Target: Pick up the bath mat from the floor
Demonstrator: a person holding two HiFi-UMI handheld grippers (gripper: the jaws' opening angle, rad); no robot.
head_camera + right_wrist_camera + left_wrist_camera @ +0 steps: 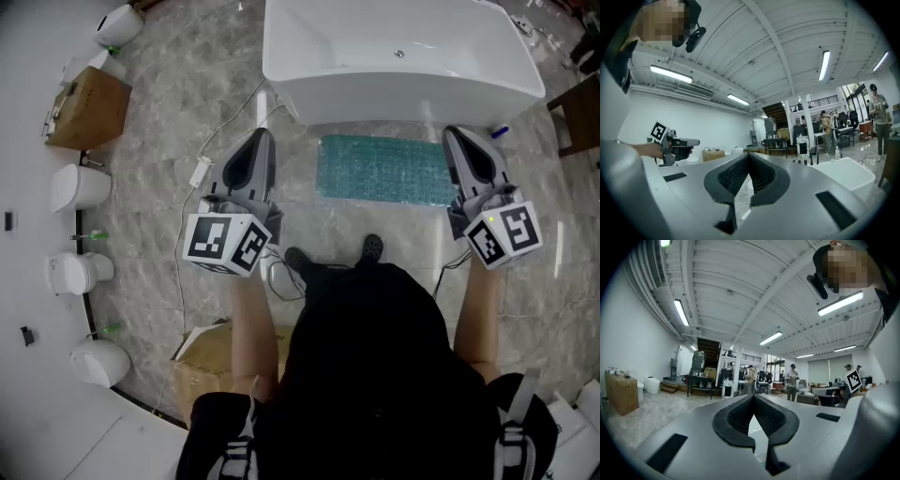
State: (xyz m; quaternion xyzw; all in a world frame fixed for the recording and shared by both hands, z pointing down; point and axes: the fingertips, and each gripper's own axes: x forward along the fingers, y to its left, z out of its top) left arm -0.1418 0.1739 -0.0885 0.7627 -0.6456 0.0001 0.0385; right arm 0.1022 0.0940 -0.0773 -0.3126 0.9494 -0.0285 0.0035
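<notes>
The teal bath mat point(384, 169) lies flat on the marbled floor, right against the foot of the white bathtub point(403, 56). The person stands behind it, shoes just short of its near edge. Both grippers are held level, well above the floor. My left gripper point(263, 134) hovers left of the mat, jaws shut, nothing between them. My right gripper point(453, 131) hangs over the mat's right end, also shut and empty. In the left gripper view the dark pads point(740, 416) meet at the tip; the right gripper view shows its pads point(736, 173) the same. Neither gripper view shows the mat.
A cardboard box point(89, 108) and white toilets point(80, 187) line the left wall. A white cable with a plug point(202, 173) trails over the floor near the left gripper. Another box point(220, 361) sits behind the person. Dark furniture point(577, 117) stands at the right edge.
</notes>
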